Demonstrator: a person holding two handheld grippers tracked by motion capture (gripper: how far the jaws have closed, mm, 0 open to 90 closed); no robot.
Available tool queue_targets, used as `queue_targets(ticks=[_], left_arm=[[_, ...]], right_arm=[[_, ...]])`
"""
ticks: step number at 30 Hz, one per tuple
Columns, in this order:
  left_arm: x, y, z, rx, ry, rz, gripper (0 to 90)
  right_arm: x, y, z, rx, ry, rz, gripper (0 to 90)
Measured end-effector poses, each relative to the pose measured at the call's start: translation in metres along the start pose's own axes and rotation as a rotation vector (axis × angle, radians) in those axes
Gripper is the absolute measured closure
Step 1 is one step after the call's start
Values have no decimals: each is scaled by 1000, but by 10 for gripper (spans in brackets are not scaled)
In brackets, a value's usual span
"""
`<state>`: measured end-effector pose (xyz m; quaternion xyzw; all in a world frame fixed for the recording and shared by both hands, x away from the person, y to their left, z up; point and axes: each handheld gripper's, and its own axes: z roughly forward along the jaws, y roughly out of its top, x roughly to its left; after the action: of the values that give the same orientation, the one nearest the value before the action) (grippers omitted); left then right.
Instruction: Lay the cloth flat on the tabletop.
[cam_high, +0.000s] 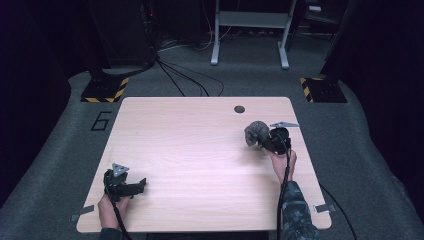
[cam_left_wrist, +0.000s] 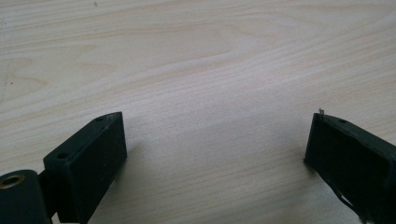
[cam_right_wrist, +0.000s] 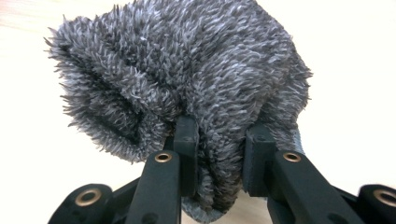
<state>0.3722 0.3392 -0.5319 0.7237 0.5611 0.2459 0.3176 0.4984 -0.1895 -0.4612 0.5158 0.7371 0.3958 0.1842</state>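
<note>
Nearest me, the left tool (cam_high: 140, 185) rests on the wooden surface (cam_high: 200, 160), jaws spread wide over bare wood. Farther across that surface, the right tool (cam_right_wrist: 219, 154) pinches a fuzzy grey sock (cam_right_wrist: 187, 79), bunched up.

overhead light falls on the pale wooden table (cam_high: 200, 150), leaving the surrounding floor and room in deep shadow. the high view is soft and low in detail. in the left gripper view, the left gripper (cam_left_wrist: 215, 154) casts a broad, diffuse shadow on the wood between and just ahead of its jaws; grain stays sharp. in the right gripper view, the tabletop beyond the right gripper (cam_right_wrist: 219, 154) blows out to near white, while the fuzzy grey fabric (cam_right_wrist: 187, 79) pinched there is crisp, its folds dark.
</note>
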Motion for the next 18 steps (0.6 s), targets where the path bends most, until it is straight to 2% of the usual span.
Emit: queue_targets(ticks=[9, 14, 18], left_arm=[[0, 0, 0, -1, 1, 0, 50], [0, 0, 0, -1, 1, -1, 50], [0, 0, 0, -1, 1, 0, 50]], right_arm=[[26, 2, -31, -67, 49, -80, 717], [45, 0, -47, -97, 86, -106, 717], [60, -4, -53, -103, 115, -141, 717]])
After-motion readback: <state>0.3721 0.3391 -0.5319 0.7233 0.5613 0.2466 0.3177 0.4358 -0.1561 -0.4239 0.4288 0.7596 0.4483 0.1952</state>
